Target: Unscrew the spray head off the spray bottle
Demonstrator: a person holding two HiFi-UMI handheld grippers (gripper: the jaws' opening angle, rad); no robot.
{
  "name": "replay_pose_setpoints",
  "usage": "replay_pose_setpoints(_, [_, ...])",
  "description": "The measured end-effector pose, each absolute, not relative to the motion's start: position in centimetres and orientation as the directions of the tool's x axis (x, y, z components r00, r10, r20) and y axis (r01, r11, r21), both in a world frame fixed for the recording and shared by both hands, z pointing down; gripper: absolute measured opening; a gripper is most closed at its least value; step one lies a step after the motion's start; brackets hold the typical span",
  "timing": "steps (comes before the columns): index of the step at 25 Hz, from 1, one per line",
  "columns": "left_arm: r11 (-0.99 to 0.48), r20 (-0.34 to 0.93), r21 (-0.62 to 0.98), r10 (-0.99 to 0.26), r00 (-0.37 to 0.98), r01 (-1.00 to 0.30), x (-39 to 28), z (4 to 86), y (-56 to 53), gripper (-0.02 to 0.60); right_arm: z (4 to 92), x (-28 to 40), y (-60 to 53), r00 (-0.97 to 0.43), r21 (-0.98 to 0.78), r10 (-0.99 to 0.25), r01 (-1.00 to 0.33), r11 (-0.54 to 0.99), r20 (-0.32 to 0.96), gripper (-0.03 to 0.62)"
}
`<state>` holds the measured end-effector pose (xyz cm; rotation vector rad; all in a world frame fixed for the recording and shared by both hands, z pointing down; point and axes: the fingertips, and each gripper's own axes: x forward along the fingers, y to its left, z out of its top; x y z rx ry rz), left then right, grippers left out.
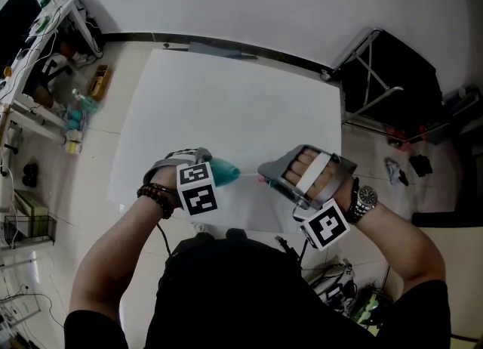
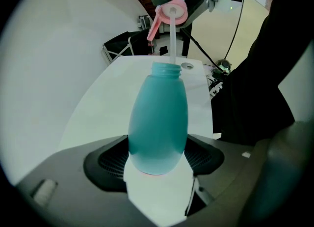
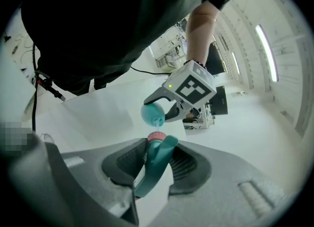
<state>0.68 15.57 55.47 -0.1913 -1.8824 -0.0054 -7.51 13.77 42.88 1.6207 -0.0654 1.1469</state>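
So, my left tongs [image 2: 157,158] are clenched on the fat bottom end of the teal spray bottle [image 2: 158,118], both pads pressed into its sides. My right tongs [image 3: 157,163] are grasping the spray head [image 2: 169,10] by its teal trigger part, with the pink collar [image 3: 156,136] poking out just past the pads.

The head is off the threads. From the left gripper view it sits at 12 o'clock above the open neck with a clear gap between them. The thin white dip tube [image 2: 173,42] runs straight down from the collar into the neck opening.

From the head view, both pieces hang in the air over the near edge of the white tabletop [image 1: 249,106], around its 6 o'clock side. The bottle is at 9 o'clock of the head, with its neck aimed toward 3 o'clock. Neither piece touches the tabletop.

There's a bead bracelet [image 1: 157,196] on my left wrist and a watch [image 1: 364,198] on my right. A cluttered shelf [image 1: 45,45] sits out at 10 o'clock and a black folding frame [image 1: 385,75] at 2 o'clock.
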Motion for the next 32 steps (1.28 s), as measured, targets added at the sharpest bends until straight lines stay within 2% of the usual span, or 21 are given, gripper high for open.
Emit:
replay_pose_setpoints(9, [0.975, 0.941, -0.116, 0.169, -0.294, 0.189, 2.3, 56.5, 16.8, 0.380, 41.5, -10.0, 15.2, 0.523, 0.747, 0.533, -0.471, -0.469, 0.665, 0.121])
replay_pose_setpoints(18, [0.945, 0.908, -0.141, 0.243, -0.343, 0.295, 2.9, 56.9, 18.6, 0.382, 41.5, -11.7, 15.8, 0.530, 0.762, 0.570, -0.274, -0.586, 0.629, 0.121])
replay_pose_setpoints(25, [0.916, 0.880, -0.113, 0.271, -0.389, 0.384, 2.9, 57.4, 19.4, 0.382, 42.5, -12.3, 15.9, 0.530, 0.749, 0.579, -0.180, -0.637, 0.620, 0.121])
replay_pose_setpoints(32, [0.881, 0.838, -0.055, 0.297, -0.458, 0.469, 1.9, 57.5, 19.9, 0.382, 44.1, -12.1, 16.7, 0.543, 0.668, 0.574, 0.031, -0.743, 0.613, 0.121])
